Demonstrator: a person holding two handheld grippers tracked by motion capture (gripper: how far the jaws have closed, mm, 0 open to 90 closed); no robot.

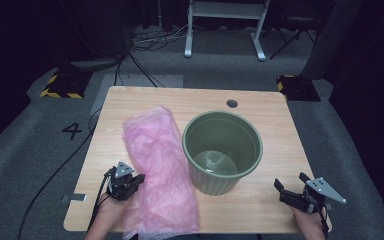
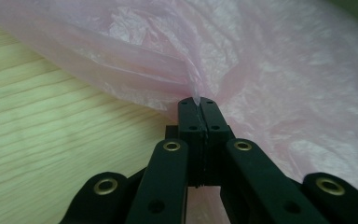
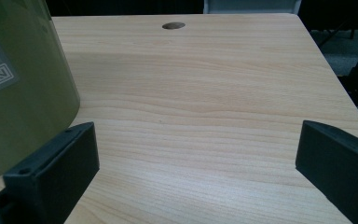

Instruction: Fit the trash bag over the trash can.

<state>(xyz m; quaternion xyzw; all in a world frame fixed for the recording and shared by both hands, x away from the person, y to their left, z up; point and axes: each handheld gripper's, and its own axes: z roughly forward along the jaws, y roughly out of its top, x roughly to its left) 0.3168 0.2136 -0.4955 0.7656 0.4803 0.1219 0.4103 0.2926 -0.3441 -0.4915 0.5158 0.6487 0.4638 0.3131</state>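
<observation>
On my left, my left gripper (image 1: 126, 183) has its jaws pinched tight on a fold at the edge of the pink plastic bag (image 1: 157, 165), which lies flat and crumpled on the counter (image 1: 280, 130) just left of the green bin (image 1: 222, 152). The bin stands upright with no liner in it. Over at the right, my right gripper (image 1: 292, 187) waits with jaws wide apart, holding nothing, close beside the bin. I judge the lining barely begun: bag gripped, opening and fitting left.
</observation>
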